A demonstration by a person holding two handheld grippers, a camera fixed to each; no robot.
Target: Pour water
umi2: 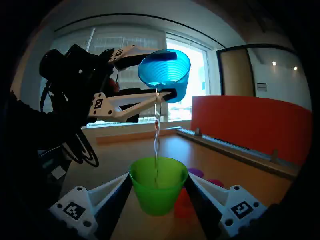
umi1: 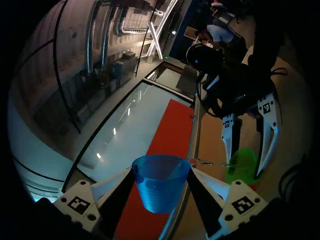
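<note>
Water [umi2: 156, 132] falls in a thin, twisting thread from the lip of the blue cup [umi2: 165, 74] into the green cup [umi2: 158, 188] right below it, so I'd judge the pour to be in mid-flow. The stream lands inside the green rim, and I see nothing spilled on the wooden table [umi2: 224, 154]. A little pool sits at the low edge of the blue cup, so there is more to come. How full the green cup is I can't tell through its tinted wall. What's left, as I reckon it, is to drain the blue cup and tip it upright again.

The left gripper [umi1: 160, 176] has its jaws closed on the blue cup, one white finger pressed to each side, holding it tilted steeply in the air. The right gripper [umi2: 158, 180] clamps the green cup the same way, upright, with its mouth open to the stream.

Both cups are translucent plastic, smooth and glossy, tapering from a wide round mouth to a narrower base. The blue one shows fine ridged rings around its wall. The gripper fingers are matte white with black inner faces. Behind them an orange partition [umi2: 252, 124] runs along the table's far edge, flat and dull beside the bright window [umi2: 120, 48].
</note>
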